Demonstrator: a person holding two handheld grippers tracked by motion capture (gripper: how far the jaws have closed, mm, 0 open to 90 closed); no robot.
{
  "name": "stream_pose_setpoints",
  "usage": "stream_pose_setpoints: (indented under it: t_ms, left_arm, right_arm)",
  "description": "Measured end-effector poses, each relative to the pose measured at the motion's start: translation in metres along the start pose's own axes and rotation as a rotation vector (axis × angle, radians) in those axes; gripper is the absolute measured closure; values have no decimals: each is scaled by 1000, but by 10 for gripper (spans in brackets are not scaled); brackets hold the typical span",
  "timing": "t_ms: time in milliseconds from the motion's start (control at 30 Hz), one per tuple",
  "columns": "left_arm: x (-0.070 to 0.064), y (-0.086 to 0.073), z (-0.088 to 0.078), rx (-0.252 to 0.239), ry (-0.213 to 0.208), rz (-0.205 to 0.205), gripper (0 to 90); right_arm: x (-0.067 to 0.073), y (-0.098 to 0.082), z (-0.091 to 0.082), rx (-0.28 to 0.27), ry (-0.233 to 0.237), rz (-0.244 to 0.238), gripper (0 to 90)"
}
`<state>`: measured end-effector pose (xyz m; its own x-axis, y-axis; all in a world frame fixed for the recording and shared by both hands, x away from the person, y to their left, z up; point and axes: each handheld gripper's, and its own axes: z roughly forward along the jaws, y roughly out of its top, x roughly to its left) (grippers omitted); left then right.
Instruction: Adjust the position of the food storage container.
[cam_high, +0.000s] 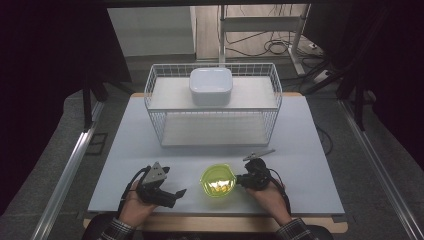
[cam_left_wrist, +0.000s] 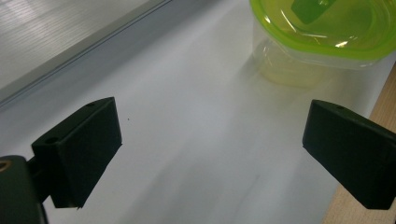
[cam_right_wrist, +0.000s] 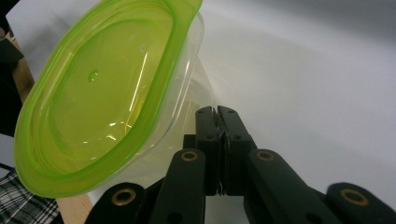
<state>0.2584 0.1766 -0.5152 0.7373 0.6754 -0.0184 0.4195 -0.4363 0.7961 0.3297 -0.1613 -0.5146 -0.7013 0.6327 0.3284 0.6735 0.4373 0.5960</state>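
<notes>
I have the green-lidded tub (cam_high: 218, 182) sitting near the front edge of the white table (cam_high: 300, 150), between my two hands. It lies just to the right of my left gripper (cam_high: 181, 192) and directly against the tip of my right gripper (cam_high: 239, 180), so the right one is the nearer by far. From above the tub looks nearly round, so I see no long axis worth lining up on.

In the right gripper view my right gripper (cam_right_wrist: 217, 112) has its jaws pressed flat together with nothing between them, and their tip sits at the clear wall of the tub (cam_right_wrist: 107, 93) just under the lid's rim. It seems to be nudging the tub sideways toward my left hand, though I can't be sure from this angle whether the tip actually touches the plastic or merely sits beside it.

In the left gripper view my left gripper (cam_left_wrist: 210, 149) stands wide apart, holding nothing, bare table between the pads, with the tub (cam_left_wrist: 322, 32) ahead and off toward the right-hand jaw. To take it I judge the left needs to swing a little that way.

Farther back, the wire rack (cam_high: 213, 107) carries a white box (cam_high: 210, 85) on top.
</notes>
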Motion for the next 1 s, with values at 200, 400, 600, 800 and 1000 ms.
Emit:
stream_pose_setpoints:
  t_ms: [200, 400, 600, 800, 1000]
  left_arm:
    - [0, 0, 0, 3, -1, 2, 43]
    - [1, -1, -1, 4, -1, 1, 43]
    - [3, -2, -3, 3, 11, -3, 43]
    - [6, -4, -7, -3, 24, -12, 42]
    - [5, -4, -8, -4, 27, -7, 42]
  right_arm:
    - [8, 5, 10, 16, 16, -26, 879]
    - [9, 5, 9, 16, -10, -51, 860]
    - [5, 5, -6, -23, -85, -94, 800]
    - [1, 3, -20, -75, -135, -137, 670]
    - [-5, -1, -33, -126, -181, -163, 490]
